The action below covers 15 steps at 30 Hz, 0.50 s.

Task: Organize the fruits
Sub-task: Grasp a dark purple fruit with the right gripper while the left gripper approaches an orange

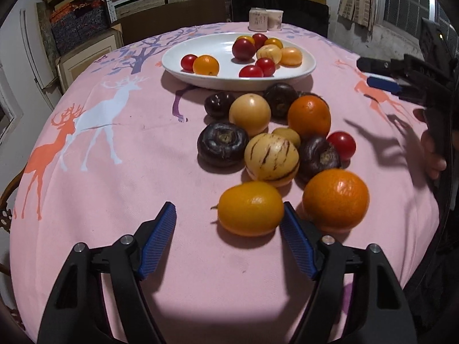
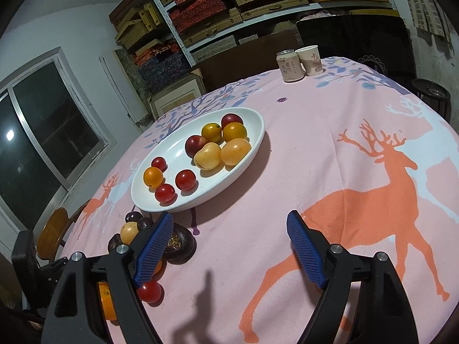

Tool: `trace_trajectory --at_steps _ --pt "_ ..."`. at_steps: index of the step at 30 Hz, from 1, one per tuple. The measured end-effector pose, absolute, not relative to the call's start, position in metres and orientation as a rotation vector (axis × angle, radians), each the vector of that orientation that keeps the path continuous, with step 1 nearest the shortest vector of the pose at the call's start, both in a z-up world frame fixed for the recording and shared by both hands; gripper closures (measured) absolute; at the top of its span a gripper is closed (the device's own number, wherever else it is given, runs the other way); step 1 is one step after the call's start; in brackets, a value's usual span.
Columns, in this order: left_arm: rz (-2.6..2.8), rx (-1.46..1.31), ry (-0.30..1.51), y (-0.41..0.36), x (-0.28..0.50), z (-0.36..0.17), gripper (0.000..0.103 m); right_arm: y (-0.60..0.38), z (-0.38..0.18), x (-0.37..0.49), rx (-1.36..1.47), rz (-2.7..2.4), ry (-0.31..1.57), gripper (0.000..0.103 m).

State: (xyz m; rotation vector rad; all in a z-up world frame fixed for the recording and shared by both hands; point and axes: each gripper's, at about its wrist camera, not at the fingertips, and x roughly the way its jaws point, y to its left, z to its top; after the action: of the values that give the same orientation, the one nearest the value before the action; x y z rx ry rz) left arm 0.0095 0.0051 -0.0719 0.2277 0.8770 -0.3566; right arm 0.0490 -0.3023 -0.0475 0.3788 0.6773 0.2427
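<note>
My left gripper (image 1: pixel 229 218) is open low over the pink cloth. A yellow-orange fruit (image 1: pixel 249 207) lies between its tips, close against the right pad (image 1: pixel 297 246) and far from the left one. Behind it is a pile: two oranges (image 1: pixel 335 199), a striped yellow melon (image 1: pixel 271 159), dark purple fruits (image 1: pixel 222 143), a pale yellow fruit (image 1: pixel 250 113) and a red tomato (image 1: pixel 342 144). The white oval plate (image 1: pixel 221 54) holds several small red, orange and yellow fruits. My right gripper (image 2: pixel 229 220) is open over bare cloth beside the plate (image 2: pixel 172 146), with nothing between its fingers; the left wrist view shows it (image 1: pixel 373 73) at the right edge.
A can (image 2: pixel 289 66) and a paper cup (image 2: pixel 311 60) stand at the table's far edge. A person's hand (image 1: pixel 433 154) holds the right gripper. Shelves stacked with boxes fill the wall behind. A wooden chair (image 2: pixel 54 232) stands by the left side of the table.
</note>
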Motion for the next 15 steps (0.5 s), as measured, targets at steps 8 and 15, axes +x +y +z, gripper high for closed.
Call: trace_trajectory --at_steps 8,15 --pt "-0.426 0.194 0.83 0.001 0.009 -0.072 0.059 -0.286 -0.045 0.046 0.301 0.308 0.69 0.021" --pt "-0.446 0.098 0.805 0.013 0.011 -0.067 0.059 -0.238 -0.05 0.053 0.078 0.329 0.801 0.04"
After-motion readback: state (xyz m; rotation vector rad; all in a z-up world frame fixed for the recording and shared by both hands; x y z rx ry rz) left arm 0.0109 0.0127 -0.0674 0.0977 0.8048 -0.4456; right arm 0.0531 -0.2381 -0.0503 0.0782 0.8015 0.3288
